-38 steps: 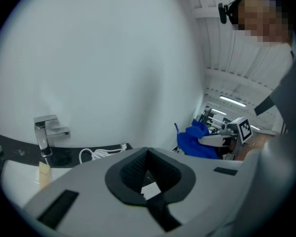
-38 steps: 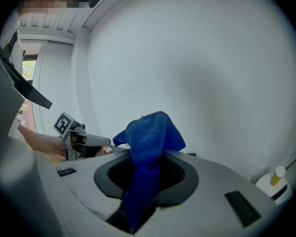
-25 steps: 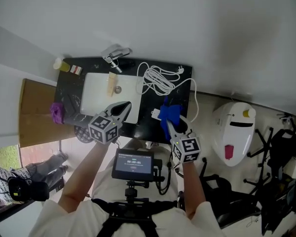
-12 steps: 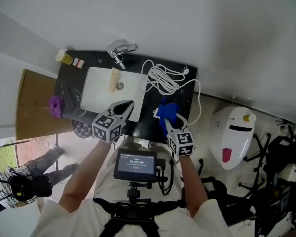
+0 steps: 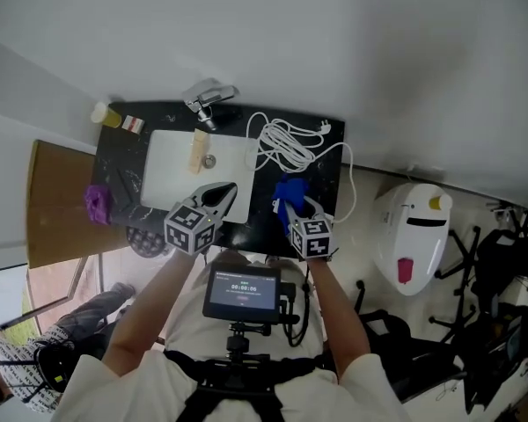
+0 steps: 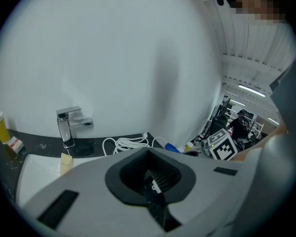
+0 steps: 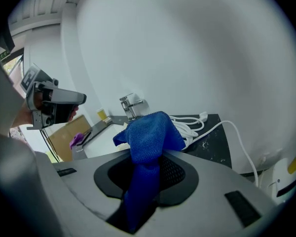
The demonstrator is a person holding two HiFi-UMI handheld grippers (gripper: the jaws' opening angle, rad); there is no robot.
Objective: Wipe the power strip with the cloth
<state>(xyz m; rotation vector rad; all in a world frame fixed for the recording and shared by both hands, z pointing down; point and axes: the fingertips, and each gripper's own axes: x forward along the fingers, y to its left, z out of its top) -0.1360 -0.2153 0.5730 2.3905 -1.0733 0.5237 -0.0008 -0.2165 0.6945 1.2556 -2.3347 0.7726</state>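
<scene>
A brown cardboard panel [image 5: 60, 202] lay at the far left, just beside a black stone-look countertop [image 5: 321, 174]. On the counter's left end sat a crumpled purple object [image 5: 97, 203], and at its back corner stood a small yellow bottle [image 5: 102, 112] with a little red-and-white item [image 5: 134, 125] next to it. A white rectangular sink basin [image 5: 172, 170] took up the left half of the counter. A chrome tap [image 5: 208, 100] stood behind the basin, and a small beige piece [image 5: 199, 150] lay inside it near the drain.

The left gripper [image 5: 225, 188] hung over the basin's near right corner. Its jaws were pressed together with nothing between them.

To the right of the basin, the white coiled cable [image 5: 282, 141] of the power strip lay in loose loops. Its plug [image 5: 324, 128] lay toward the back, and one strand of cable trailed over the counter's right edge. Nearer the front edge, the right gripper [image 5: 295, 214] pinched a blue microfibre cloth [image 5: 289, 192], which bunched up above the jaws and sat low over the counter. A small white end [image 5: 276, 205] showed just left of the cloth. The cloth hid the rest, so the strip's body could not be made out.

On the floor well to the right stood a white rounded appliance [image 5: 411, 234] and black stands [image 5: 502, 266].
</scene>
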